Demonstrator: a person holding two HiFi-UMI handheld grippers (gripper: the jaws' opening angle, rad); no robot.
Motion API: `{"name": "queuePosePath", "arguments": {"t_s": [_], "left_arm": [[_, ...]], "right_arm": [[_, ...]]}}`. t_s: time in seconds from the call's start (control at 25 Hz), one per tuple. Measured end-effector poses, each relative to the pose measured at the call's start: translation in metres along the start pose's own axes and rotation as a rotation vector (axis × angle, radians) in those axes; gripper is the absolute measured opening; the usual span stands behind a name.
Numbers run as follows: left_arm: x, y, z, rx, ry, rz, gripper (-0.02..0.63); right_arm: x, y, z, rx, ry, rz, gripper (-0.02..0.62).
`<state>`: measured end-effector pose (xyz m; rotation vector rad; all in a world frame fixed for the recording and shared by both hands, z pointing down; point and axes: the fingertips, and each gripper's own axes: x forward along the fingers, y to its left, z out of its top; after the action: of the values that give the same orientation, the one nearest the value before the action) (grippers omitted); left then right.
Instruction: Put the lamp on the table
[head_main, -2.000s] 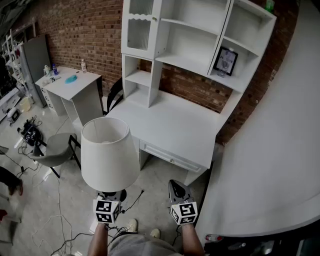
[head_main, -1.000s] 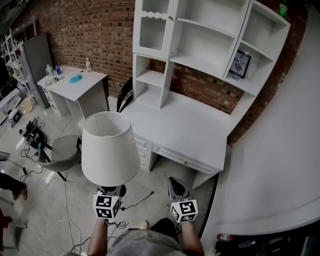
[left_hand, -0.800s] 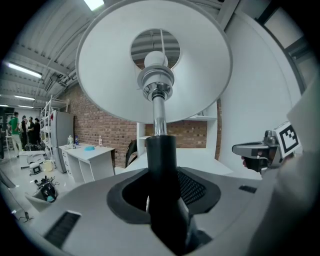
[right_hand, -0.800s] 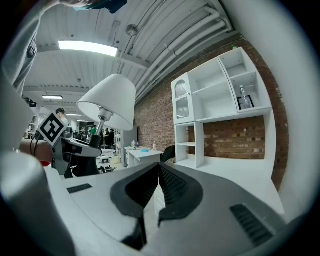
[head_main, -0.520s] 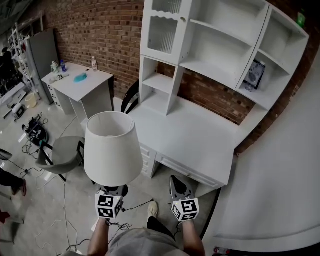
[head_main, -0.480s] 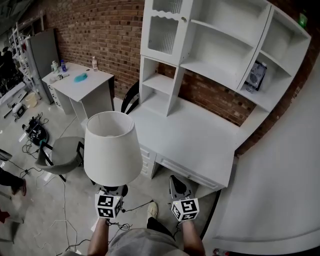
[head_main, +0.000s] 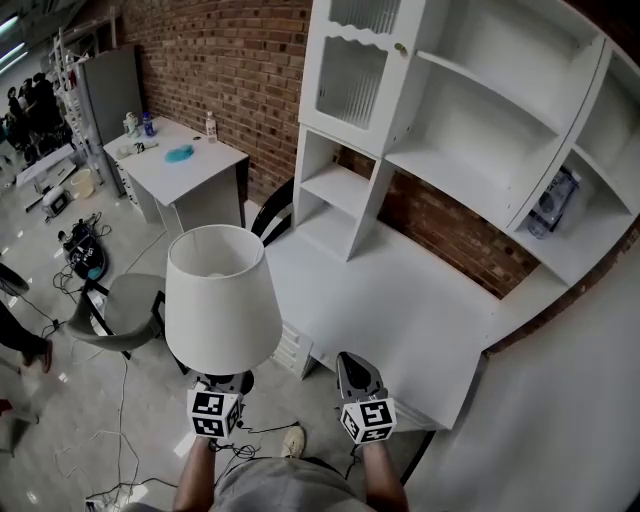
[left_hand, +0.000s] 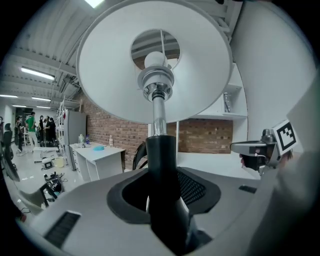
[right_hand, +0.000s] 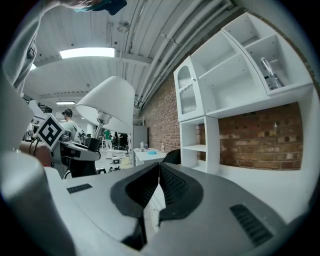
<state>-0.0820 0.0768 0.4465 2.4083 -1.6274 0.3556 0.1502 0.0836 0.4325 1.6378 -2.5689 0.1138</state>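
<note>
Lamp (head_main: 220, 300) looks top-heavy w/ its big white shade, prob. light but swingy, and the shade dents easy, so the dark stem under the socket is the spot. My left gripper (left_hand: 162, 200) pinches it there, lamp upright in the air just short of the white table (head_main: 400, 310). Both grippers point near level, right gripper (head_main: 357, 375) jaws pressed together and empty; lamp base mostly hidden, so weight's a guess.

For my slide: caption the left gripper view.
Left gripper shut on the lamp stem, shade overhead, white desk ahead.
</note>
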Motion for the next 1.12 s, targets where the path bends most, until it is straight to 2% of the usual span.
{"name": "queuePosePath", "arguments": {"t_s": [0.24, 0.4, 0.72, 1.12], "left_arm": [[0.039, -0.001, 0.011, -0.035, -0.031, 0.029, 0.152], [0.06, 0.002, 0.015, -0.027, -0.032, 0.042, 0.152], [0.114, 0.013, 0.022, -0.019, -0.019, 0.027, 0.152], [0.202, 0.052, 0.032, -0.033, -0.025, -0.032, 0.152]], "right_arm": [[0.035, -0.031, -0.004, 0.003, 0.004, 0.047, 0.024], [0.05, -0.042, -0.008, 0.01, 0.003, 0.058, 0.025], [0.084, -0.077, -0.016, 0.03, 0.027, 0.02, 0.024], [0.16, -0.102, -0.021, 0.058, 0.059, -0.028, 0.025]]}}
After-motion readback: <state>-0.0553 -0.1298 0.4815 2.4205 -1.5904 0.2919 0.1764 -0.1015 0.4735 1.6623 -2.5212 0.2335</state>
